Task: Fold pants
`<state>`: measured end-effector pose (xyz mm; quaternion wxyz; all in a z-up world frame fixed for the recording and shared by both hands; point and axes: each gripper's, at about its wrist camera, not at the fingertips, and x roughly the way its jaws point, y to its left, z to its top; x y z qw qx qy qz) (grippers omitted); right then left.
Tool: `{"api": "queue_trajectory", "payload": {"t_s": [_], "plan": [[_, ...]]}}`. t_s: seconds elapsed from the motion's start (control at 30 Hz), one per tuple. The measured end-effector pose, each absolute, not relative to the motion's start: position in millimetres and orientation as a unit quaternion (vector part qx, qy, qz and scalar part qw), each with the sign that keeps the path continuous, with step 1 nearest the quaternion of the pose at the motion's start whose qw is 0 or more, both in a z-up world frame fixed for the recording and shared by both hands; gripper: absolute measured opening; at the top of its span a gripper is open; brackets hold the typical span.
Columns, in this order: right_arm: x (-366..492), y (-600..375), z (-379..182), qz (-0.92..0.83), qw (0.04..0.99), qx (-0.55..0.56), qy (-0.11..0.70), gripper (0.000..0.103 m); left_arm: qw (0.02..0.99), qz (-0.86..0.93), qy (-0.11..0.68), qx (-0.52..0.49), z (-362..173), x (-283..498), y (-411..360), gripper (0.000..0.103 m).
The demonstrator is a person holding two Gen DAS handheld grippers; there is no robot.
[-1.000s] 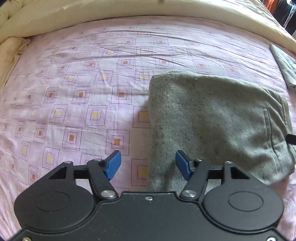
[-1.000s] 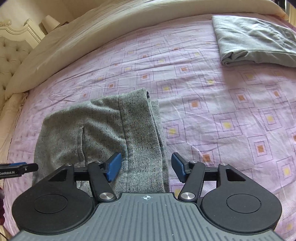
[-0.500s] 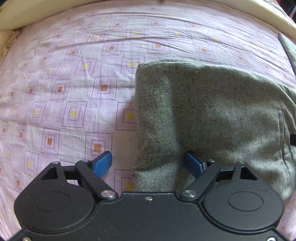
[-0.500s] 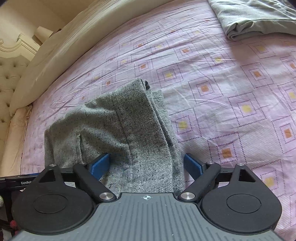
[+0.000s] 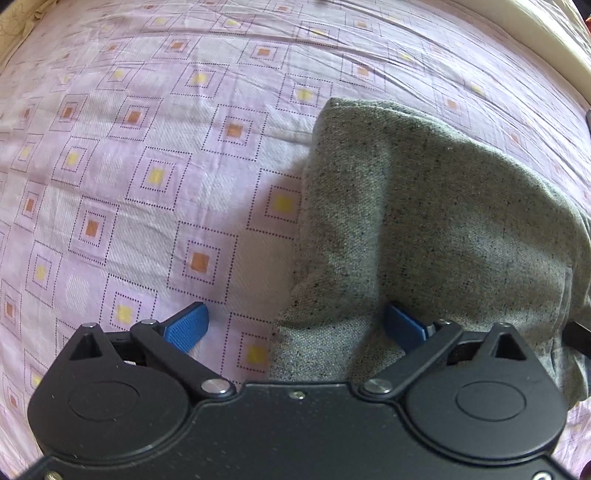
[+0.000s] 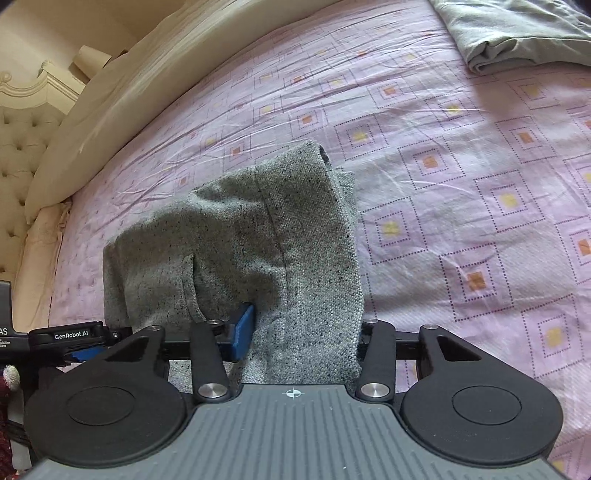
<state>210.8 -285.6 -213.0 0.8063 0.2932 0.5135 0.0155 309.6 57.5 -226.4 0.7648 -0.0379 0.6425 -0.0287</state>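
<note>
Both tongs straddle the pants (image 5: 424,221): left tongs (image 5: 295,328) spread wide, right tongs (image 6: 299,332) clamping fabric (speckled grey).

I see open bedsheet (image 5: 155,155) to the left of the grey pants (image 5: 436,229), running clear up to the bed's far edge, so my left gripper (image 5: 295,328) has room on that side. To the right of the pants in the right wrist view, bare sheet stretches toward the folded grey garment (image 6: 517,33) at the far right corner. A cream duvet (image 6: 122,96) banks along the far left edge, with the tufted headboard (image 6: 22,140) behind it
</note>
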Motion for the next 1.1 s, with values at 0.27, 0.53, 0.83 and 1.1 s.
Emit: {"api": "queue_trajectory", "payload": {"t_s": [0.27,0.53,0.83,1.1], "plan": [[210.6,-283.5,-213.4,0.004,0.804,0.292,0.518,0.042,0.765,-0.043,0.642,-0.039,-223.2,306.9,61.2,0.097],[209.7,-282.0,-207.8,-0.002,0.802,0.292,0.521,0.037,0.789,-0.110,0.605,0.017,-196.1,292.8,36.6,0.015],[177.2,-281.7,-173.3,0.010,0.792,0.311,0.524,0.030,0.791,-0.100,0.603,-0.028,-146.4,255.2,56.5,0.013],[127.5,-237.9,-160.9,0.052,0.768,0.302,0.563,0.030,0.783,-0.070,0.618,-0.014,-132.4,186.9,94.3,0.013]]}}
